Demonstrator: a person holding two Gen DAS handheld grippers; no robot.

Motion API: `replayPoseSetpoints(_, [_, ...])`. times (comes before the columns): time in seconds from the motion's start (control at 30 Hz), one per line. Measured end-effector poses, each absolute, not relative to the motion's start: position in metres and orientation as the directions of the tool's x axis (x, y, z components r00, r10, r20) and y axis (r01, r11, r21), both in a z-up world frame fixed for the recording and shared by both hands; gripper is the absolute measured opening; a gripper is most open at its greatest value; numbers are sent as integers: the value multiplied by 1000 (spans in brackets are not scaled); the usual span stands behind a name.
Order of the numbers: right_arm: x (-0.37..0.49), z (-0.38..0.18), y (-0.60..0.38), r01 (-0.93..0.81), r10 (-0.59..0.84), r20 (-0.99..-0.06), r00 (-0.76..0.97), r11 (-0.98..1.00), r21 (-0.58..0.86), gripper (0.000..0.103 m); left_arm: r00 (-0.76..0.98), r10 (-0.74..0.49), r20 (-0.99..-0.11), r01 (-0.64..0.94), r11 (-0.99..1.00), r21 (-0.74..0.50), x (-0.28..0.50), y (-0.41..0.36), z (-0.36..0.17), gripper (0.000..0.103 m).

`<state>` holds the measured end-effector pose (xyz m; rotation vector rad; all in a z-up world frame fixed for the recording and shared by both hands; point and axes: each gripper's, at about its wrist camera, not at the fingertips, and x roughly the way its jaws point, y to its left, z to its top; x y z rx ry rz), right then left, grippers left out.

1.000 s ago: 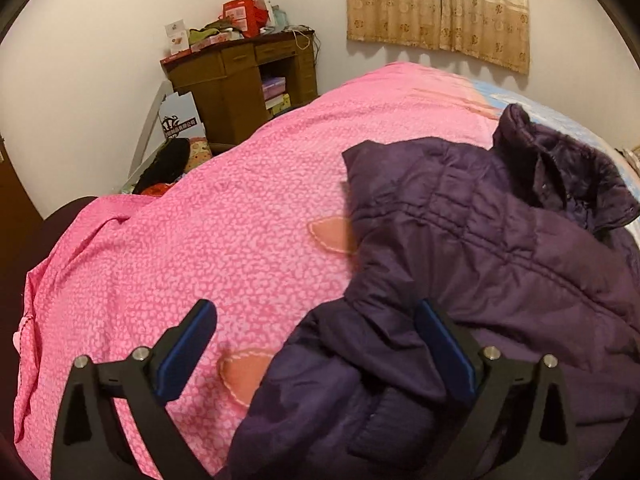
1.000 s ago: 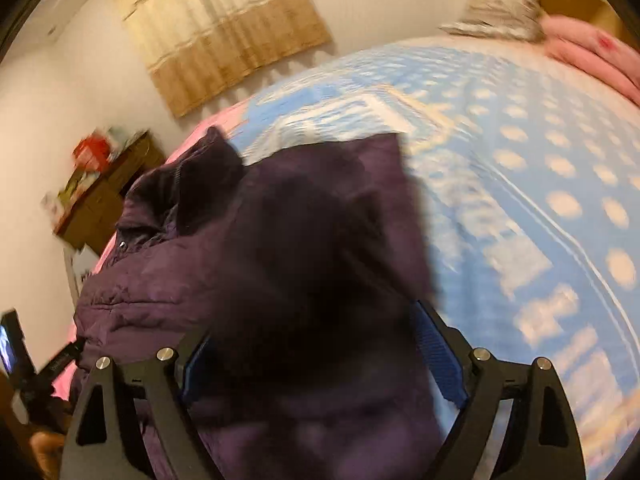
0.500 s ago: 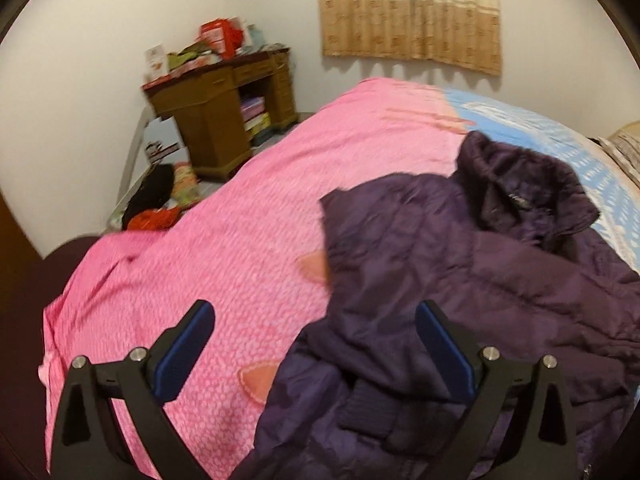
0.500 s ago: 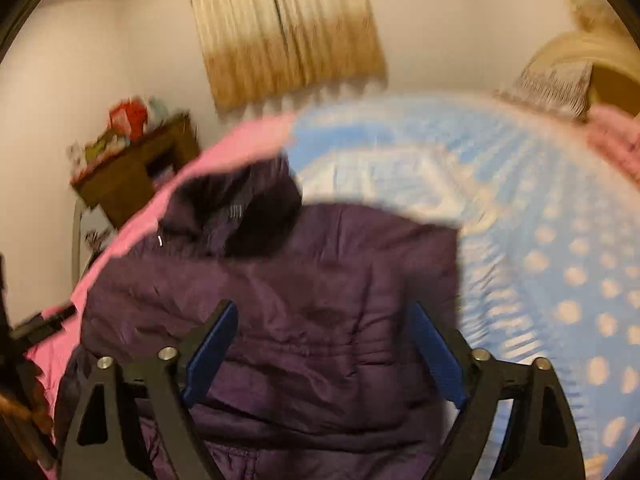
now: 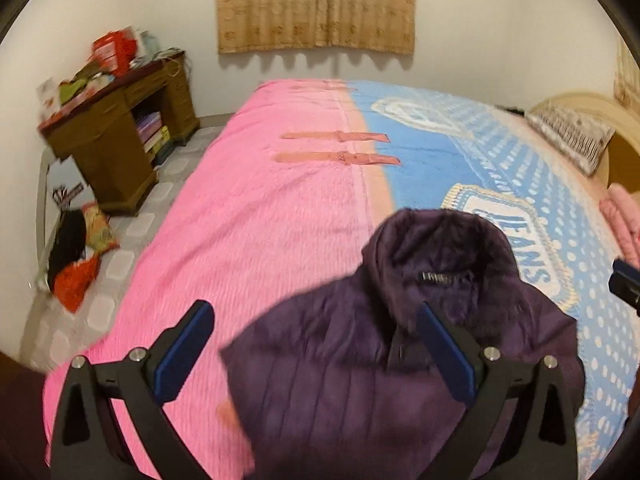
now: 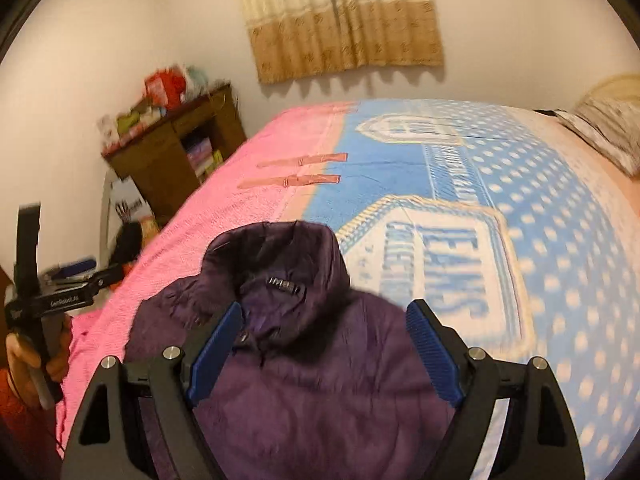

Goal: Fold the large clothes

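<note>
Purple jacket (image 5: 360,380) beside wooden desk (image 5: 120,140)

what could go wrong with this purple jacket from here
1. Both tools, left and right, look open above the purple jacket, gripping nothing, so the puffy fabric may spring out of its fold.
2. The stand-up collar is bulky and could keep the bundle from lying flat on the bed.

Quilted purple jacket (image 5: 360,380) with faint sheen, nubby cloth bedspread (image 5: 260,220), dark wooden desk (image 5: 120,140), matt black tongs (image 6: 320,356)
</note>
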<state>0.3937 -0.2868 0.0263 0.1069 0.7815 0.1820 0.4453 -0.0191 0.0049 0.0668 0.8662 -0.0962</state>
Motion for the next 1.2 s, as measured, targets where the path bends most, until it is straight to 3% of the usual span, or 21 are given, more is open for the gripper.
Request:
replayPoseSetpoints(0.13, [451,14,-276,-119,163,-740,653,987,113,85,614,-40,-789,119,992,43,487,-41,-15,103])
replayPoseSetpoints(0.37, [518,-41,-258,-133,138,-827,544,988,77,84,468,-121,-876,171,984,-45,535,-69,-67,102])
replayPoseSetpoints(0.4, [522,-47,-256,-138,132,-837,531,988,68,77,458,-117,-881,164,985,-46,539,-70,-74,102])
replayPoseSetpoints(0.43, [526,-55,-254,-146,125,-849,513,988,58,58,453,-119,-883,162,986,-50,540,-69,-74,99])
replayPoseSetpoints(0.47, [529,-63,-254,-151,118,-862,493,987,49,44,449,-123,-885,158,986,-57,541,-68,-78,88])
replayPoseSetpoints(0.5, [532,-71,-253,-153,114,-877,467,987,47,15,447,-122,-886,153,986,-58,541,-67,-80,80])
replayPoseSetpoints(0.57, [534,-82,-256,-151,114,-894,432,987,53,14,443,-121,-889,153,986,-58,541,-64,-82,55])
replayPoseSetpoints(0.6, [532,-83,-257,-149,101,-892,441,988,38,13,445,-131,-886,159,985,-66,538,-62,-81,48])
replayPoseSetpoints(0.67, [523,-79,-260,-158,84,-879,469,987,10,12,462,-171,-870,190,978,-91,531,-57,-75,22])
replayPoseSetpoints(0.7, [518,-76,-262,-158,72,-874,481,987,-6,11,480,-183,-858,203,975,-94,526,-55,-71,18])
replayPoseSetpoints(0.97, [463,-68,-283,-107,35,-824,566,994,-31,10,610,-197,-767,208,974,-85,469,-25,-62,12])
replayPoseSetpoints(1.2, [437,-124,-296,-22,51,-849,526,999,47,10,569,-114,-815,140,989,-41,461,-19,-119,13])
